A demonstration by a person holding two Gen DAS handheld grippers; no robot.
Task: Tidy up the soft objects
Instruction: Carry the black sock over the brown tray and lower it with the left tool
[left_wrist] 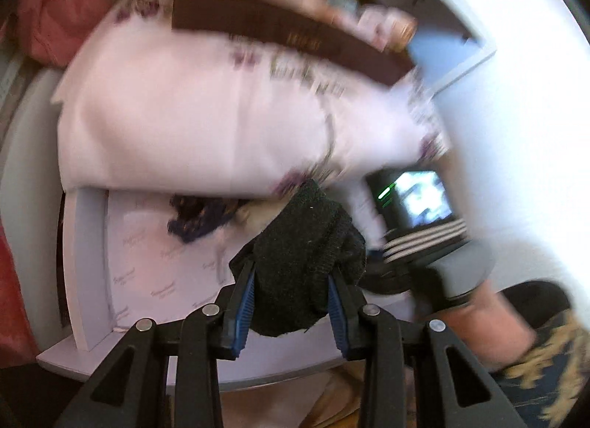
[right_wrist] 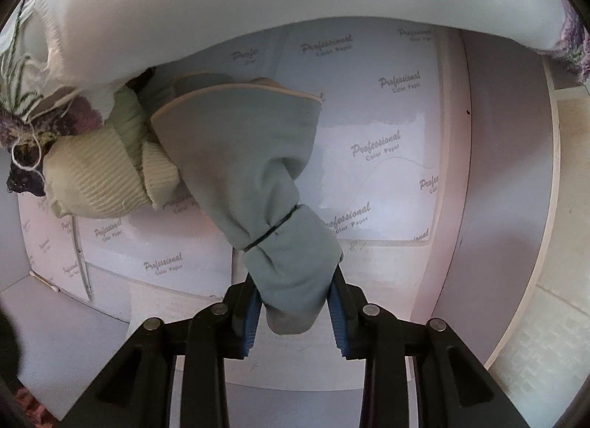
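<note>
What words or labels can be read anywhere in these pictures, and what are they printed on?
"Professional Color Paper": repeated in grey across the paper lining of the white drawer.
Gold lettering on the dark book's spine: too blurred to read.
Grey script on the paper lining in the left wrist view: too blurred to read.
Small screen: no readable text.

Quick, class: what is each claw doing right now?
Left claw: shut on the black knit sock.
Right claw: shut on the grey-green cloth bundle.

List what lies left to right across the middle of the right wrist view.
Dark purple knit scrap → cream ribbed sock → grey-green sock tied with a black band → printed paper lining → white drawer wall.
</note>
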